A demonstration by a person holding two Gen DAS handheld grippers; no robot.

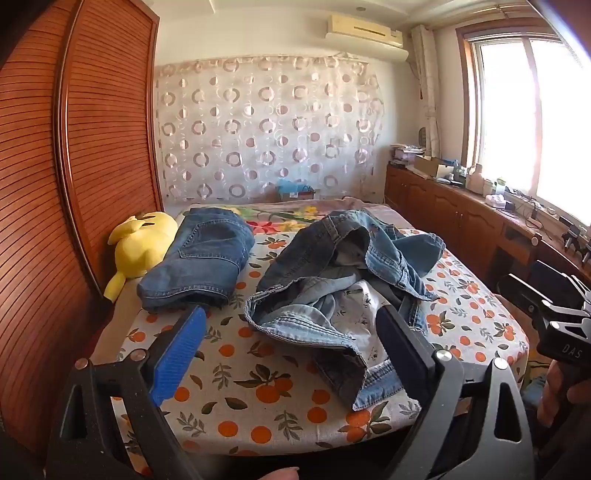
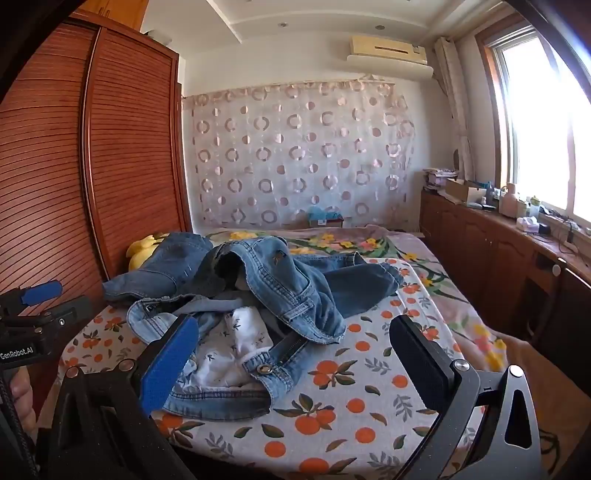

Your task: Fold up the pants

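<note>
Daylight floods from the blown-out window (image 1: pixel 532 110) at right; sharp pictures, fisheye-bent, dark corners.

**A Sunny Bedroom**

A tall brown wooden wardrobe with slatted doors (image 1: pixel 92 155) stands to the left. Straight ahead hangs a thin pale curtain with round ring shapes (image 1: pixel 266 125). Up high is a cream air conditioner (image 1: pixel 364 33). To the right, a bright window (image 2: pixel 546 122) shines over long low brown wooden cabinets (image 2: pixel 480 236).

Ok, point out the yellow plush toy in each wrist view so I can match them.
Left wrist view: yellow plush toy at left, fully visible beside the folded jeans.
Right wrist view: yellow plush toy mid-left, mostly hidden behind the folded jeans.
Shared landmark: the air conditioner.
</note>
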